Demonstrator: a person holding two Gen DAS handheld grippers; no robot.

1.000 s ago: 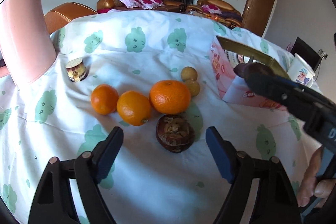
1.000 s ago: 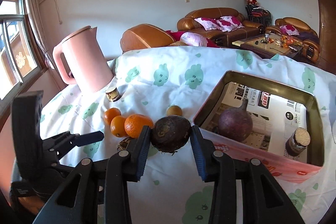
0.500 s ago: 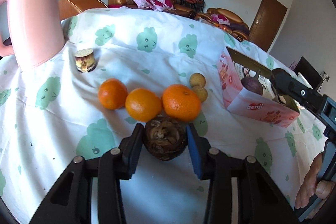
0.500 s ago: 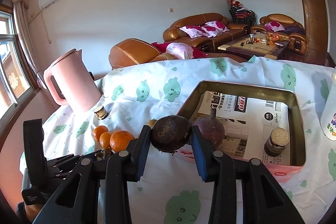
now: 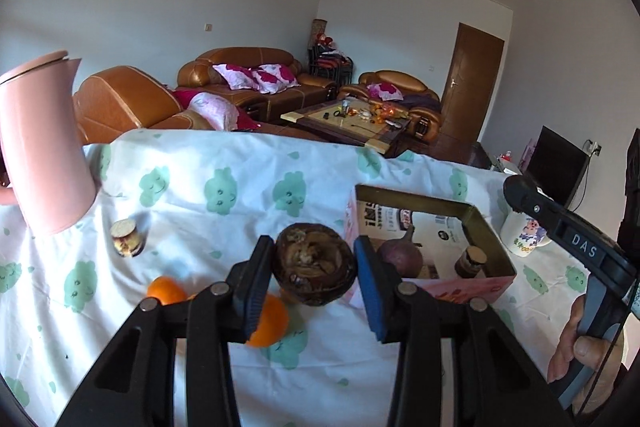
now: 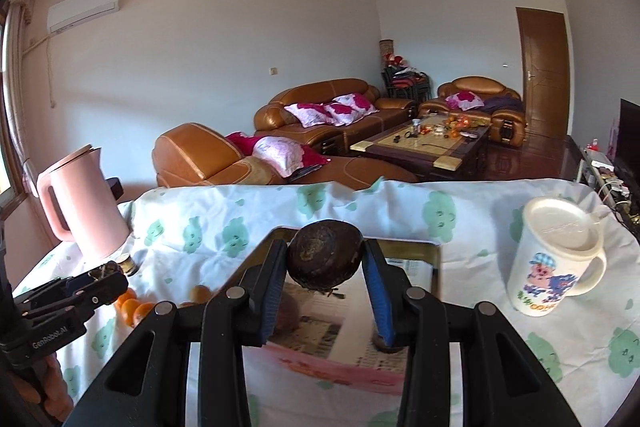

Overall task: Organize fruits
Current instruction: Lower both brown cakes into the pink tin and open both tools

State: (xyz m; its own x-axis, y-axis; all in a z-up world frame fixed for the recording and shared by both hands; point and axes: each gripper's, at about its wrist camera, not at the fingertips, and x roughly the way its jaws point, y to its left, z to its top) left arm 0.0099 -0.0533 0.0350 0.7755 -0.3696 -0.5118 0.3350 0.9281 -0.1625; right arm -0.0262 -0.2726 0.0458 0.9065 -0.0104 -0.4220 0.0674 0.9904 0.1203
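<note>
My left gripper (image 5: pixel 314 279) is shut on a dark brown fruit (image 5: pixel 314 269) with a rough, crumbly top and holds it above the cloth. Under it lie oranges (image 5: pixel 270 321), partly hidden by the fingers. My right gripper (image 6: pixel 326 267) is shut on a second dark brown round fruit (image 6: pixel 326 259), which hangs over the gold-rimmed pink box (image 6: pixel 434 255). In the box (image 5: pixel 492 231) sit a purple fruit (image 5: pixel 400 259) and a small dark jar (image 5: pixel 470 261). Both are mostly hidden behind the fingers in the right wrist view.
A pink kettle (image 5: pixel 40 147) stands at the table's back left with a small jar (image 5: pixel 128 239) beside it. A cartoon mug (image 6: pixel 556 259) with a lid stands right of the box. A small yellow fruit (image 6: pixel 200 293) lies left of the box. A hand (image 5: pixel 580 351) holds the right gripper's handle.
The left gripper closed on the brown fruit on the cloth and lifted it. The right gripper carried its fruit rightward, from beside the box to above it.
</note>
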